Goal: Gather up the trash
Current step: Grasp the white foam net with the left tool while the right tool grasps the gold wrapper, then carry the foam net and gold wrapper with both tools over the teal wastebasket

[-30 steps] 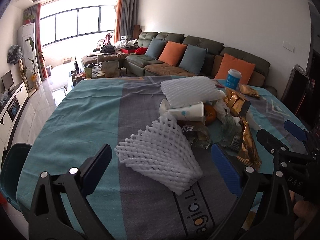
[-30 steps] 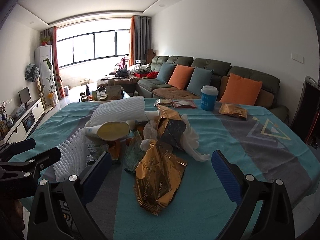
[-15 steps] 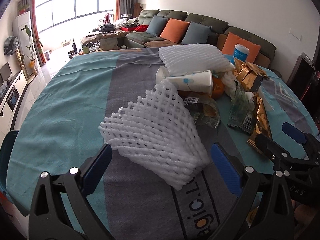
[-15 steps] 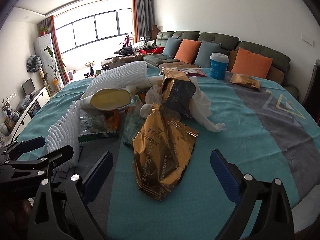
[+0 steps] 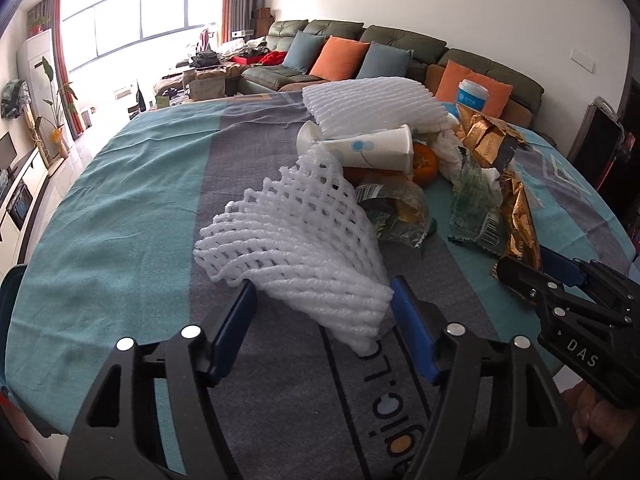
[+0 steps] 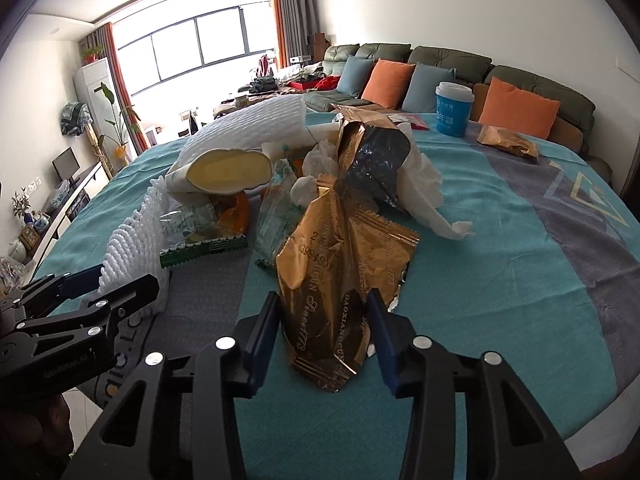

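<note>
A pile of trash lies on the table with the teal and grey cloth [image 5: 120,208]. My left gripper [image 5: 324,300] is half closed around the near end of a white foam fruit net [image 5: 296,236], its blue pads touching both sides. My right gripper [image 6: 324,312] is half closed around the near end of a gold foil snack wrapper [image 6: 340,272]. The left gripper also shows in the right wrist view [image 6: 116,284], beside the net [image 6: 132,248]. Behind lie a tipped paper cup [image 5: 372,150], a second foam net [image 5: 372,106], white tissue [image 6: 424,196], green wrappers [image 5: 474,200] and an orange [image 5: 424,162].
A blue lidded cup [image 6: 454,110] and another gold wrapper [image 6: 508,142] sit at the table's far side. A green sofa with orange and blue cushions [image 6: 516,106] stands behind the table. A dark bin rim [image 5: 10,284] shows at the table's left edge.
Both grippers moved forward and down to the trash and narrowed their jaws: the left onto the foam net, the right onto the gold wrapper.
</note>
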Motion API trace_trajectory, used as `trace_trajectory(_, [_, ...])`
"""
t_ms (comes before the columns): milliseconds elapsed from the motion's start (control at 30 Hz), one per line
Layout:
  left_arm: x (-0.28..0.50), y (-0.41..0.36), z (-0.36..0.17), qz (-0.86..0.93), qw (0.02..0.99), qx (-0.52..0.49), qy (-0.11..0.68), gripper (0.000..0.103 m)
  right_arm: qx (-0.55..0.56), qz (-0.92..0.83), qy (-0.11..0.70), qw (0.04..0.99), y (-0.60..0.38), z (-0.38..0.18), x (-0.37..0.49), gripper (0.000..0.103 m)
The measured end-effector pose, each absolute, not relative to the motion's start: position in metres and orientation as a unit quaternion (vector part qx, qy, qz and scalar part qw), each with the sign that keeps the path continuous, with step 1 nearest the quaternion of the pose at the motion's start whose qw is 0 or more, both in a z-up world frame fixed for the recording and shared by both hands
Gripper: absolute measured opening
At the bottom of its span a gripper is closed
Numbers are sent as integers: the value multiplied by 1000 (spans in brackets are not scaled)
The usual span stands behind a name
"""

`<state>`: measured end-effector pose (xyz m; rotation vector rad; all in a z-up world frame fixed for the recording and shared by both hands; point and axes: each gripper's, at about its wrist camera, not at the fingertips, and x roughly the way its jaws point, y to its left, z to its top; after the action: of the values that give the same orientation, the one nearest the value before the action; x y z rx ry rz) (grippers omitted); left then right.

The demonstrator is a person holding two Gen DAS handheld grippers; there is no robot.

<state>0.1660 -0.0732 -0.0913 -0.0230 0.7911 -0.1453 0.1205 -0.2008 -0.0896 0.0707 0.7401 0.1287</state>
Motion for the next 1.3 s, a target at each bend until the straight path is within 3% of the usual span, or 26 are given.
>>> trace_trajectory(133, [161,-76,-89,-91,922,-9,377,42,44,65,359,930,-203,-89,117,23])
trace_trajectory(200, [157,-78,-88,-94,923,-10,374,37,47,64,354,932,-204,-86,113,22])
trace_trajectory(300, [151,-76,-84,-95,926,-8,366,18,52,62,344,935,-207,-82,107,19])
trace_trajectory(633, [122,-56,-56,-81,950,-22,300,13,38,57,301,951,-204,-60,88,17])
trace_trajectory(1300, [67,13,-6,-2,979,-37,200,13,-13,139,220,965,-140,-6,81,17])
